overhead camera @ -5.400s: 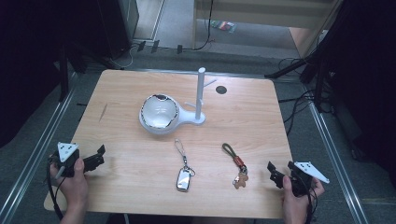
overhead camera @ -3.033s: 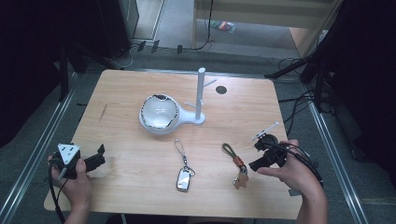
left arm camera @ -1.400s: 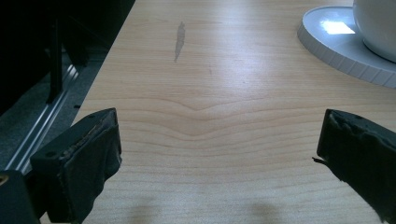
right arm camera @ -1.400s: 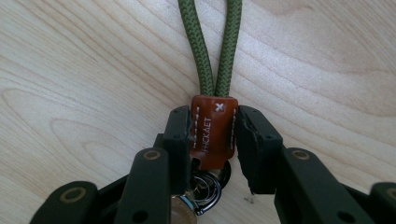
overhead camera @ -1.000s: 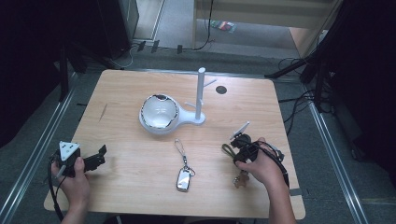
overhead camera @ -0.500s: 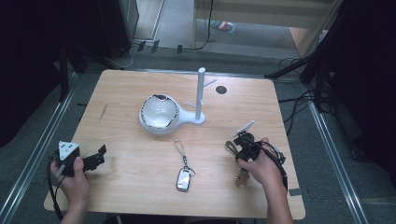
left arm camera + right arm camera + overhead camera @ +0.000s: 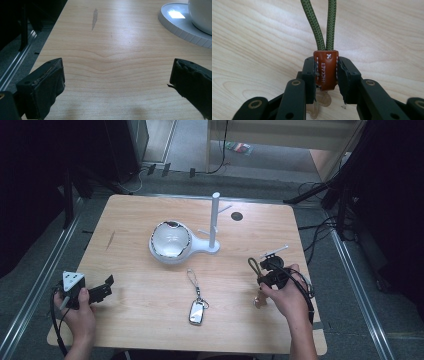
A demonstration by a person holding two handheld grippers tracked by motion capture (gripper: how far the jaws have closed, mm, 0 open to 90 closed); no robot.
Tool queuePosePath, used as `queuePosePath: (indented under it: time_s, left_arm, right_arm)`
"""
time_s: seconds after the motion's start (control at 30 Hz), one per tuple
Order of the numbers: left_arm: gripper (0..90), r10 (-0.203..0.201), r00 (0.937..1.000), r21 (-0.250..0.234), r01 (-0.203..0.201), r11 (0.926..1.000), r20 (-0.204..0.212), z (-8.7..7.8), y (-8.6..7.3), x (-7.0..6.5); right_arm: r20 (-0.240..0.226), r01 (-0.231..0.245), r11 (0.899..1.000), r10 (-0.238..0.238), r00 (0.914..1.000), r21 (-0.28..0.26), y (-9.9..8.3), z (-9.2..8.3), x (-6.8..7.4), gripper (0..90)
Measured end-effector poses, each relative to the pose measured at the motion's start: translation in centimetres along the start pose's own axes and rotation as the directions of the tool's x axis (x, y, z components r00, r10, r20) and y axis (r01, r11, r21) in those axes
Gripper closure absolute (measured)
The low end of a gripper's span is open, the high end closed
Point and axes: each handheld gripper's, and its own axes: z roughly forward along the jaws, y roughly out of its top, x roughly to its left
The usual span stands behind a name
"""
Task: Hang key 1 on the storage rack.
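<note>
In the right gripper view a brown stitched leather tab [image 7: 325, 71] of a keychain sits clamped between the two pads [image 7: 310, 72], and my right gripper [image 7: 326, 75] is shut on it. Its green cord loop [image 7: 317, 27] runs away from the jaws over the wood, and a pale charm [image 7: 320, 103] hangs below. From above, the right gripper [image 7: 270, 272] is at the table's right, with the cord loop [image 7: 251, 265] at its left. At the front left corner my left gripper [image 7: 102, 290] stands open with nothing between its jaws; the left gripper view has it [image 7: 117, 82] over bare wood.
A white bowl [image 7: 170, 240] on a white base with an upright post [image 7: 215, 220] stands at the table's middle; its base rim [image 7: 185, 27] is ahead of the left gripper. A silver key fob on a ring [image 7: 196, 311] lies front centre. A dark hole [image 7: 237, 216] is behind.
The right hand came in from the table's right front edge to the corded keychain, and the gripper closed on its leather tab. It has now risen a little with it. The left gripper has stayed put.
</note>
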Motion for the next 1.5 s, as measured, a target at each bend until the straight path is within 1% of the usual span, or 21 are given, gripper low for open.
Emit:
queuePosePath:
  time_s: [0.07, 0.2, 0.23, 0.3, 0.5, 0.53, 0.67, 0.7, 0.77, 0.8, 0.83, 0.93, 1.03, 1.07, 1.1, 1.13, 1.2, 1.23, 1.43, 1.47, 1.5]
  left_arm:
    - [0.1, 0.001, 1.0000, 0.001, -0.001, 1.0000, 0.000, 0.0, 0.0, 0.0]
    - [0.1, 0.001, 1.0000, 0.001, -0.001, 1.0000, 0.001, 0.0, 0.0, 0.0]
    - [0.0, 0.001, 1.0000, 0.001, -0.001, 1.0000, 0.001, 0.0, 0.0, 0.0]
    - [0.0, 0.001, 1.0000, 0.001, -0.001, 1.0000, 0.000, 0.0, 0.0, 0.0]
    - [0.0, 0.001, 1.0000, 0.001, -0.001, 1.0000, 0.000, 0.0, 0.0, 0.0]
    - [0.0, 0.001, 1.0000, 0.001, -0.001, 1.0000, 0.000, 0.0, 0.0, 0.0]
    - [0.1, 0.002, 1.0000, -0.001, -0.002, 1.0000, 0.001, 0.0, 0.0, -0.1]
    - [0.0, 0.002, 1.0000, -0.001, -0.002, 1.0000, 0.001, 0.0, 0.0, -0.1]
    - [0.0, 0.003, 1.0000, -0.003, -0.003, 1.0000, 0.000, 0.0, 0.0, -0.1]
    - [0.0, 0.003, 1.0000, -0.003, -0.003, 1.0000, 0.000, 0.0, 0.0, -0.1]
    - [0.0, 0.002, 1.0000, -0.003, -0.002, 1.0000, -0.001, -0.1, 0.0, -0.1]
    - [0.0, 0.001, 1.0000, -0.005, -0.001, 1.0000, -0.002, -0.1, 0.0, -0.1]
    - [0.0, 0.001, 1.0000, -0.007, -0.001, 1.0000, 0.000, -0.1, -0.1, -0.1]
    - [0.0, 0.002, 1.0000, -0.007, -0.002, 1.0000, -0.001, -0.1, -0.1, -0.1]
    - [0.0, 0.002, 1.0000, -0.007, -0.002, 1.0000, -0.001, -0.1, -0.1, -0.1]
    - [0.0, 0.002, 1.0000, -0.007, -0.002, 1.0000, -0.002, -0.1, -0.1, -0.1]
    - [0.0, 0.003, 1.0000, -0.009, -0.003, 1.0000, -0.003, -0.1, -0.1, -0.1]
    - [0.0, 0.003, 1.0000, -0.009, -0.003, 1.0000, -0.003, -0.1, -0.1, -0.1]
    - [0.0, 0.001, 1.0000, -0.011, -0.001, 0.9999, -0.007, -0.1, -0.1, -0.1]
    - [0.0, 0.001, 1.0000, -0.011, -0.001, 0.9999, -0.007, -0.1, -0.1, -0.1]
    - [0.0, 0.002, 1.0000, -0.011, -0.002, 0.9999, -0.007, -0.1, -0.1, -0.1]
  right_arm:
    - [0.002, -0.004, 1.000, 0.004, 1.0000, -0.018, 0.0, -0.2, 0.0, 69.8]
    - [0.031, -0.013, 0.994, 0.016, 0.9994, -0.104, 0.2, -1.3, 0.0, 69.9]
    - [0.031, -0.013, 0.994, 0.016, 0.9994, -0.104, 0.2, -1.3, 0.0, 69.9]
    - [0.035, -0.025, 0.988, 0.030, 0.9989, -0.153, 0.2, -1.9, 0.0, 69.9]
    - [0.049, -0.053, 0.974, 0.065, 0.9967, -0.221, 0.2, -2.8, -0.1, 69.9]
    - [0.050, -0.059, 0.965, 0.075, 0.9959, -0.257, 0.3, -3.2, 0.0, 69.8]
    - [0.047, -0.062, 0.946, 0.082, 0.9956, -0.319, 0.3, -3.9, 0.2, 69.9]
    - [0.047, -0.062, 0.946, 0.082, 0.9956, -0.319, 0.3, -3.9, 0.2, 69.9]
    - [0.048, -0.050, 0.929, 0.073, 0.9962, -0.366, 0.4, -4.3, 0.4, 69.9]
    - [0.048, -0.050, 0.929, 0.073, 0.9962, -0.366, 0.4, -4.3, 0.4, 69.9]
    - [0.055, -0.038, 0.919, 0.065, 0.9964, -0.393, 0.4, -4.5, 0.4, 69.8]
    - [0.037, -0.048, 0.902, 0.071, 0.9968, -0.430, 0.5, -4.6, 0.3, 69.8]
    - [0.026, -0.055, 0.891, 0.074, 0.9969, -0.451, 0.6, -4.8, 0.1, 69.8]
    - [0.018, -0.059, 0.873, 0.078, 0.9968, -0.484, 0.8, -5.2, 0.0, 69.8]
    - [0.018, -0.059, 0.873, 0.078, 0.9968, -0.484, 0.8, -5.2, 0.0, 69.8]
    - [0.014, -0.061, 0.866, 0.078, 0.9968, -0.496, 0.8, -5.4, 0.0, 69.8]
    - [0.005, -0.068, 0.833, 0.085, 0.9964, -0.549, 1.0, -6.1, 0.0, 69.8]
    - [0.005, -0.072, 0.822, 0.091, 0.9958, -0.564, 1.1, -6.3, 0.0, 69.8]
    - [-0.017, -0.100, 0.727, 0.120, 0.9926, -0.680, 1.1, -7.5, -0.1, 69.8]
    - [-0.017, -0.100, 0.727, 0.120, 0.9926, -0.680, 1.1, -7.5, -0.1, 69.8]
    - [-0.024, -0.101, 0.715, 0.117, 0.9928, -0.692, 1.2, -7.6, -0.2, 69.8]
